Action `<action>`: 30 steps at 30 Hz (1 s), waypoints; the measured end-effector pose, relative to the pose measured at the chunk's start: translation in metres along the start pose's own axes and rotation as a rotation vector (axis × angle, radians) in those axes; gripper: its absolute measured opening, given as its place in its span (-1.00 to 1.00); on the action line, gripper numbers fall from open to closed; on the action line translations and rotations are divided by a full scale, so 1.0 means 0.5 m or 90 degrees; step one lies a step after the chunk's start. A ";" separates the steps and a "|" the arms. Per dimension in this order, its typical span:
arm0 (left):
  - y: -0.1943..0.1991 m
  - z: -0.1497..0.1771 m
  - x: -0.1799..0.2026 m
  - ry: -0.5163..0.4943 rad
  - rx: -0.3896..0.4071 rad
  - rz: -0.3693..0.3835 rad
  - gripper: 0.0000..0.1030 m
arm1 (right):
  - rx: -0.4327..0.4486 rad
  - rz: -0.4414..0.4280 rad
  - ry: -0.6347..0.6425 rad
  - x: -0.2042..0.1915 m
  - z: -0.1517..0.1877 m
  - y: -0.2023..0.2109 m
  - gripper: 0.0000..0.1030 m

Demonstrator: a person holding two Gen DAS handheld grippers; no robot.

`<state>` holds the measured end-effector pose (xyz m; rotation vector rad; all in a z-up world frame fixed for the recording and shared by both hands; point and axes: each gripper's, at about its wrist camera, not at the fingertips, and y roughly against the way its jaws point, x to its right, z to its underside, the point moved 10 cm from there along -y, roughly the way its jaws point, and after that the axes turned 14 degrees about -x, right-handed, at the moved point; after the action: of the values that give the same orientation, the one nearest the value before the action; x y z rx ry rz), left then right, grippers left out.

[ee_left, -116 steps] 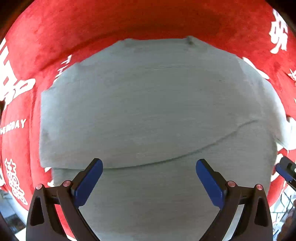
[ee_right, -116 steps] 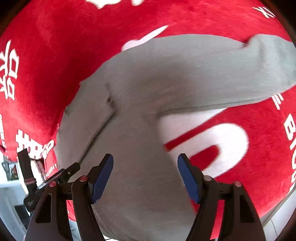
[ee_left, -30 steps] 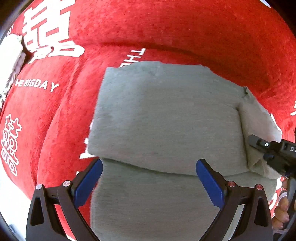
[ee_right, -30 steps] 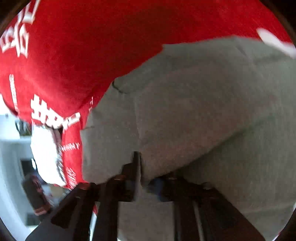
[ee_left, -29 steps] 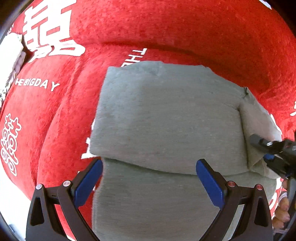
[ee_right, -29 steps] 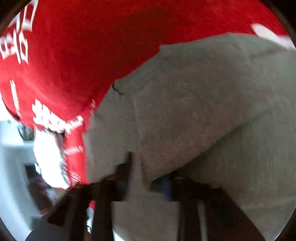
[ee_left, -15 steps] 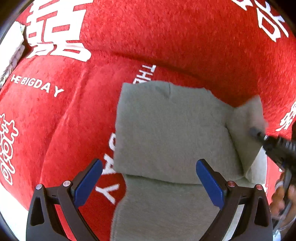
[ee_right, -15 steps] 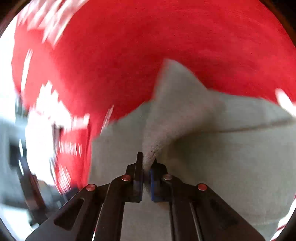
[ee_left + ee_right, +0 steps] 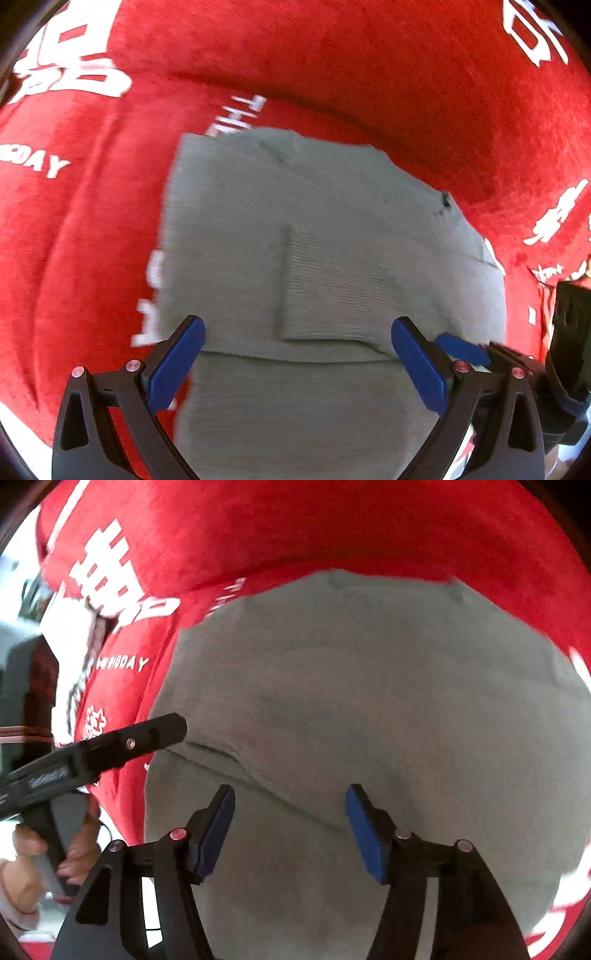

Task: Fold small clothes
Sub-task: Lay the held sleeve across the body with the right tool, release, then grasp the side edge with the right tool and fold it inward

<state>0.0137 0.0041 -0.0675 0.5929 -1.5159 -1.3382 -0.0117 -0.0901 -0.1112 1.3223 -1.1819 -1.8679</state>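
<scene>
Left wrist view: grey knit garment (image 9: 332,266) lies folded on red plush cover w/ white lettering (image 9: 92,221), roughly mid-cover. A ribbed sleeve (image 9: 332,288) is folded flat across the garment's top layer, cuff edge toward the near side. Left gripper (image 9: 295,362) hangs over the garment's near fold, blue pads spread wide, nothing between them, not touching the cloth. Right gripper (image 9: 461,350) shows just beside the garment's right edge, partly hidden.

Right wrist view: right gripper (image 9: 290,827) is above the garment (image 9: 369,701), jaws opening, nothing clamped. A person's hand (image 9: 48,853) grips the left gripper's handle, left of the garment.
</scene>
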 end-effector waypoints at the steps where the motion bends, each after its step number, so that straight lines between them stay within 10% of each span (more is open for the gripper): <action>1: -0.009 -0.001 0.010 -0.005 -0.008 0.008 0.97 | 0.004 -0.012 -0.035 0.025 0.013 0.011 0.29; 5: -0.038 -0.010 0.035 -0.006 -0.030 0.028 0.94 | 0.036 -0.071 -0.213 0.159 0.090 0.054 0.29; 12: -0.046 -0.019 0.057 -0.015 -0.062 0.056 -0.84 | 0.156 -0.225 -0.479 0.355 0.156 0.107 0.07; 13: -0.038 -0.020 0.060 -0.018 -0.054 0.058 -0.84 | 0.169 -0.231 -0.493 0.372 0.152 0.113 -0.64; 14: -0.028 -0.022 0.063 -0.026 -0.044 0.056 -0.84 | 0.170 -0.224 -0.493 0.378 0.146 0.116 -0.87; 30: -0.001 0.017 -0.032 -0.013 -0.025 -0.090 -0.83 | 0.123 -0.127 -0.427 0.391 0.153 0.112 -0.85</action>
<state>0.0122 0.0213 -0.0727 0.6727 -1.4824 -1.4820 -0.1553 -0.2506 -0.1381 0.9467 -1.6349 -2.5044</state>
